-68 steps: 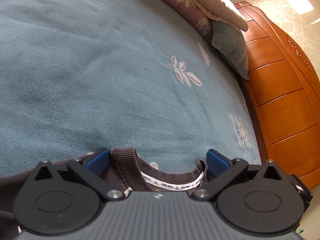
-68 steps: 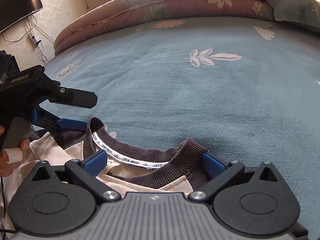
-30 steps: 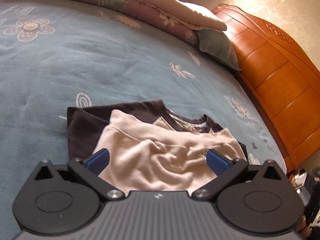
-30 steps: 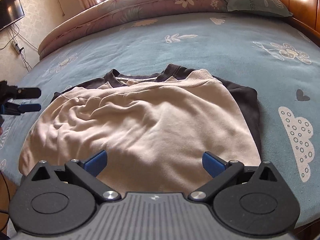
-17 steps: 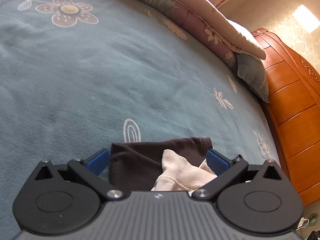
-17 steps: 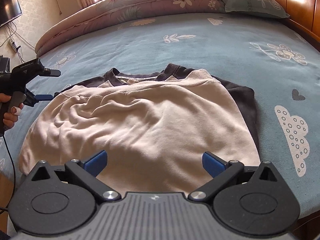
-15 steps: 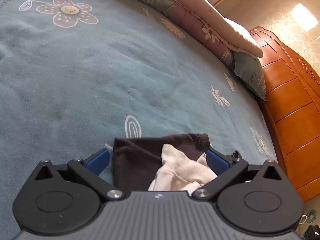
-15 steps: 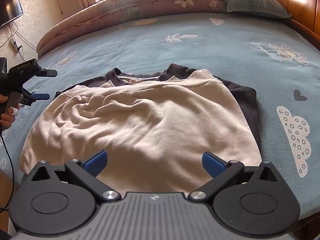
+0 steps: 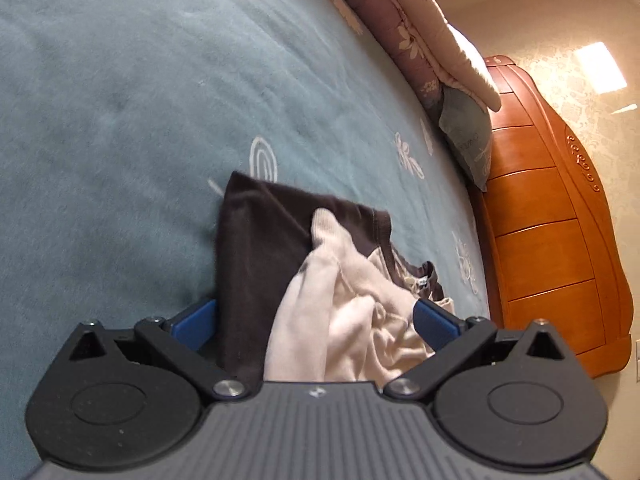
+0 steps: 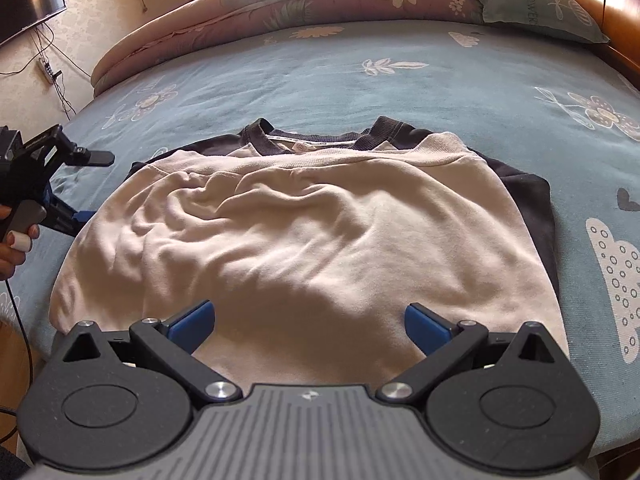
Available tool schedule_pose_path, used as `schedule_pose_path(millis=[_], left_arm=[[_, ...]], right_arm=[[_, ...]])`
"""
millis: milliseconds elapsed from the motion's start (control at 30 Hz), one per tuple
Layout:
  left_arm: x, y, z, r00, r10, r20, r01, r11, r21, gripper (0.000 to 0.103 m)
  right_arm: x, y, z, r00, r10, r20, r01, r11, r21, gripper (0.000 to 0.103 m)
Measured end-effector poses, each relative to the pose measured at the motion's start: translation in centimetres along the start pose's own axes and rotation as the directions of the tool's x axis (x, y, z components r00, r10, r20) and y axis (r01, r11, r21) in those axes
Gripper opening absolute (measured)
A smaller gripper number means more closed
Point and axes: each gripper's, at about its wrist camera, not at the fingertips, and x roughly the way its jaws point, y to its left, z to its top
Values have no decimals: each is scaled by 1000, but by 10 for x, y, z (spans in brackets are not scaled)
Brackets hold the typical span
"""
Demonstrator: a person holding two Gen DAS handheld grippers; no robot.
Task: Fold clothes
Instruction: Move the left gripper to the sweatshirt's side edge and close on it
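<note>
Left wrist view: my left hand-held gripper has its blue fingers spread apart, one on each side of the sweatshirt's dark sleeve edge and cream fabric; no clamping is visible. The sweatshirt lies on the bed; the wooden headboard stands beyond it.

Right wrist view: my right hand-held gripper is spread apart above the sweatshirt's near hem. The sweatshirt lies folded on the bed, collar toward the rolled quilt. The left hand-held gripper sits at the sweatshirt's left edge, held by a hand.
</note>
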Motion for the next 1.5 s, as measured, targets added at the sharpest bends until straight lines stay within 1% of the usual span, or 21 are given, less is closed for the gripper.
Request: schedule_pose_path(millis=[67,167,333,433,567,667,767,800,867,933,967,1067,1100,1167,1200,1233,1267,1300,1367,1467,1500], left_arm=[[4,5,7,999,-38,19,38,999,-38,102],[4,6,7,998,-62,1,62,997,-52,102],[-12,14,-28,988,-120,-102,110,989,-99,102],[-16,13,-40,983,-129,-133,119,990,-77,102],[2,11,-13,985,-126,-120,113,988,-108,102],[10,5,-9,981,-115,-154,101,991,-92,102],[2,3,-30,956,-136,-260,131,991,-34,102],[-2,5,-35,952,-147,-270,142,989,-36,102],[-3,10,-33,951,-168,-261,161,986,-49,101],[3,13,-21,961,-180,-210,171,983,-60,101],[8,11,-14,965,-175,-193,169,984,-49,101],[18,3,-8,967,-166,-194,169,986,-6,101],[19,1,-8,966,-164,-198,169,986,6,100],[12,2,-19,953,-182,-244,193,981,23,99],[7,3,-26,951,-177,-256,195,980,47,93],[2,4,-32,949,-171,-266,196,978,69,89],[1,7,-31,950,-168,-264,190,980,60,84],[1,9,-30,951,-165,-262,184,982,48,82],[9,12,-19,950,-160,-269,162,987,-17,79],[23,-1,-13,943,-122,-309,132,991,11,79],[25,-4,-13,942,-109,-318,122,992,22,77]], right_arm=[[2,0,-2,1000,-9,-8,9,1000,6,103],[2,3,-4,1000,-6,-11,6,1000,3,103],[0,7,-5,1000,3,-6,-3,1000,-26,103],[3,5,-5,1000,4,-17,-5,1000,-18,103],[1,5,-3,1000,-1,-13,1,1000,-12,103],[-4,6,-1,1000,-8,6,8,1000,-14,103],[-8,5,0,1000,-11,17,11,1000,-12,103],[-9,4,0,1000,-8,16,9,1000,-11,103],[-8,2,-1,1000,-7,14,7,1000,-6,103],[-5,3,-1,1000,-5,7,5,1000,1,103],[-3,4,-1,1000,-3,3,3,1000,2,103],[-2,11,-1,1000,1,1,-1,1000,-18,103],[-2,13,0,1000,2,4,-2,1000,-27,103],[-4,15,0,1000,1,12,0,999,-37,103],[-5,14,-1,1000,1,14,-1,999,-32,103],[-6,12,-1,1000,1,16,-1,1000,-28,103],[-7,11,-1,1000,2,17,-1,1000,-23,103],[-6,8,-2,1000,-2,15,2,1000,-12,103],[-3,3,-3,1000,-7,8,7,1000,13,103],[2,2,-4,1000,0,1,0,999,36,103],[2,3,-4,1000,5,2,-5,999,36,103]])
